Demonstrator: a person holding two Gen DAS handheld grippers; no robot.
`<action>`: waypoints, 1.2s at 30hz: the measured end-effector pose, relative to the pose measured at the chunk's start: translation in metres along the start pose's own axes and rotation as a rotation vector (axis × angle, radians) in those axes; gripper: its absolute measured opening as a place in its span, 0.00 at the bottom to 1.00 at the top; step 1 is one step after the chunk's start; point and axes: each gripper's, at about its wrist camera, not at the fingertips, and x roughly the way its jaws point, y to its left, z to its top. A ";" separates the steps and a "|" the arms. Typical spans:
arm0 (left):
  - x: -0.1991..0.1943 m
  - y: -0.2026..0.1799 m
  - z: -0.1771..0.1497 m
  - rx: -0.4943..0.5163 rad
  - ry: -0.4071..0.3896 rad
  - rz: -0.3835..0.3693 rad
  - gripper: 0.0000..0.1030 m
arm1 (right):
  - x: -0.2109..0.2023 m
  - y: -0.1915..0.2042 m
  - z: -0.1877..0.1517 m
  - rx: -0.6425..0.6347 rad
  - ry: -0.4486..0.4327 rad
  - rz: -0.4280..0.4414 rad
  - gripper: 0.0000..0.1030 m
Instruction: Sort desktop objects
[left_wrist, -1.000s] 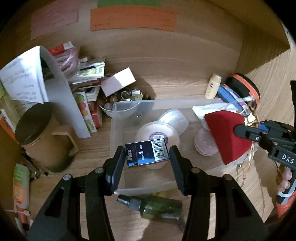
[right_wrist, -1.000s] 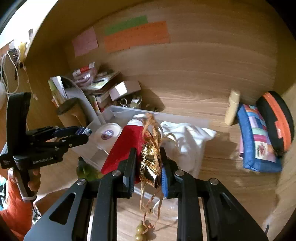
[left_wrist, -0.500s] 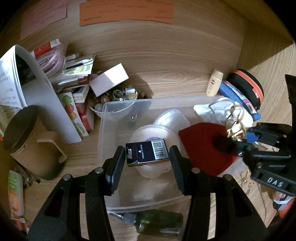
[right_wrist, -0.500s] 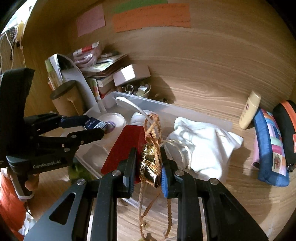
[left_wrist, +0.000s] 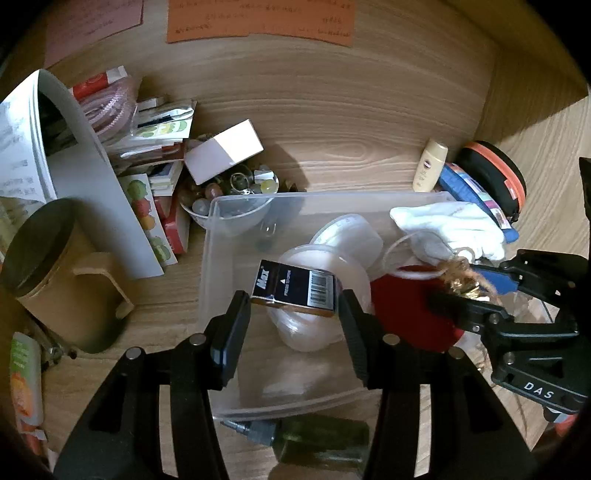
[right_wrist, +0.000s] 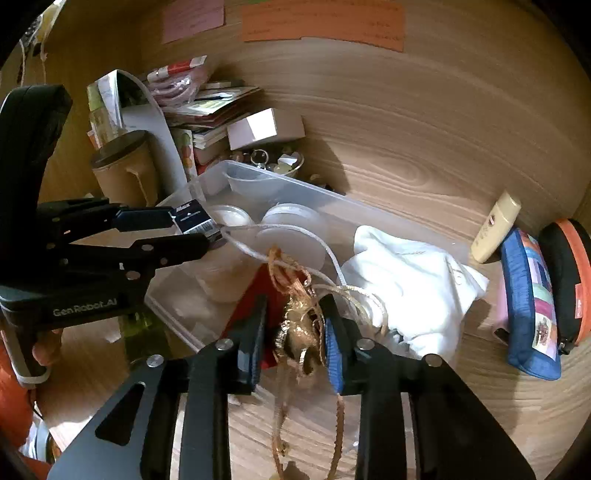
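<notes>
The right claw (right_wrist: 293, 332) has just been opening, and the gold ribbon ornament (right_wrist: 299, 332) hangs loose between its jaws, directly above the near edge of the clear bin (right_wrist: 295, 181). The left claw (left_wrist: 293, 314) is clamped on the dark staple box (left_wrist: 295, 288), with the bin floor straight below; judged equally placed for release.

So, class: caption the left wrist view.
Left tongs hold a small dark box above a clear bin.

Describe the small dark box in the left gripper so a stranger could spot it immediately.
Find the clear plastic bin in the middle of the wooden desk. Above its round white tubs, the left gripper holds a small dark box; it alone carries a white barcode.
</notes>
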 end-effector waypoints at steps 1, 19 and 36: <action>-0.001 0.000 -0.001 -0.002 0.000 -0.002 0.48 | -0.001 0.000 0.000 0.000 -0.005 0.001 0.26; -0.054 -0.002 -0.011 -0.005 -0.079 0.025 0.59 | -0.047 -0.007 -0.014 0.053 -0.061 -0.017 0.45; -0.064 0.004 -0.063 -0.050 -0.019 0.017 0.65 | -0.094 -0.026 -0.072 0.127 -0.090 -0.030 0.62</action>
